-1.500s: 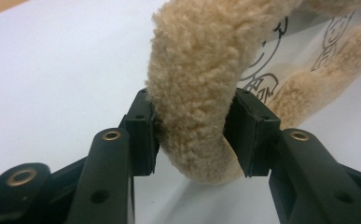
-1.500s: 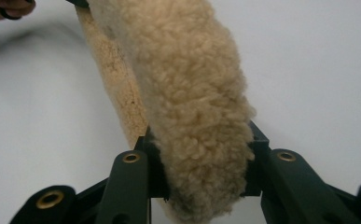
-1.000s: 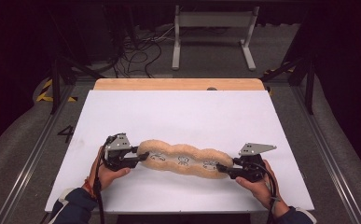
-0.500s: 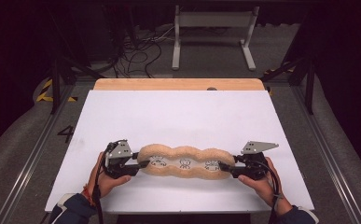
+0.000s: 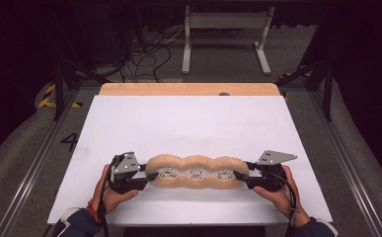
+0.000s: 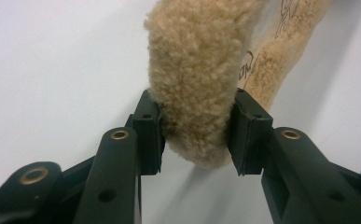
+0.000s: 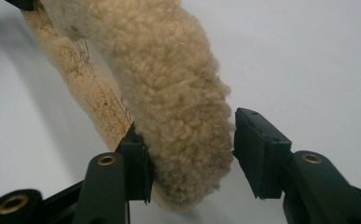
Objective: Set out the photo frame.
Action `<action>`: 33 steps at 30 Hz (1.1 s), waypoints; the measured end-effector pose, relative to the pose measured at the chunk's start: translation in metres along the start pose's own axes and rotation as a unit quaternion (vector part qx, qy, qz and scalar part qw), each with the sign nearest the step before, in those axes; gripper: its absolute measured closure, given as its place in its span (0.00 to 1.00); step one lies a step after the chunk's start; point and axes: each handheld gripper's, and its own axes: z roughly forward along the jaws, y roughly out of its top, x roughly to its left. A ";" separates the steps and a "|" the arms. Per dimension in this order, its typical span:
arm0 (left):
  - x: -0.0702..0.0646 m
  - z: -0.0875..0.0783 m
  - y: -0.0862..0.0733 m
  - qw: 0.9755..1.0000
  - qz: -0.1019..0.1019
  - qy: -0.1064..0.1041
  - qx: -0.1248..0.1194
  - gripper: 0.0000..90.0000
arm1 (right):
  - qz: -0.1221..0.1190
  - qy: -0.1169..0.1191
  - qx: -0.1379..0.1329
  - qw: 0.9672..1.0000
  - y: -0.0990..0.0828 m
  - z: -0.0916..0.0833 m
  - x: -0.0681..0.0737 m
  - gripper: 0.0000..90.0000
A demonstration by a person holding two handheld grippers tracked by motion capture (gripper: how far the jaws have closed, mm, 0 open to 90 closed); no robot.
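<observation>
1. Near the front edge of the surface, the left tongs (image 5: 151,177) are clenched on the left end of a long fleecy tan cushion (image 5: 197,172); the left gripper view shows both black pads (image 6: 150,135) pressed into the pile on either side of that rounded end (image 6: 194,88).
2. At the opposite end, the right tongs (image 5: 242,178) sit around the cushion's right tip. Their jaws have just been opening: in the right gripper view one pad (image 7: 136,161) touches the fleece (image 7: 178,121) while the other pad (image 7: 260,149) stands just clear of it, so the hold is released with the tip between the jaws.
3. Each set of tongs is held in one of the person's hands, left hand (image 5: 112,192) and right hand (image 5: 277,190), with dark sleeves coming in from the bottom of the high view.
4. Between the two, the cushion lies stretched left to right, three lobes in a row, with small dark drawings on its paler centre strip.
5. Under it all lies the white surface (image 5: 188,123), with a wooden strip (image 5: 188,89) along its far edge.
</observation>
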 end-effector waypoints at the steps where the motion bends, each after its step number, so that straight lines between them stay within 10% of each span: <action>1: 0.000 0.000 0.000 1.000 -0.001 -0.001 0.000 0.68 | 0.002 0.001 -0.001 1.000 0.000 0.000 0.000 0.56; 17: 0.000 0.001 0.000 1.000 0.008 0.007 -0.007 0.65 | -0.028 -0.050 0.004 0.998 0.001 -0.003 0.007 0.43; 33: -0.004 0.005 -0.001 1.000 0.027 0.009 -0.009 0.23 | -0.030 -0.061 0.001 0.998 0.003 -0.002 0.011 0.19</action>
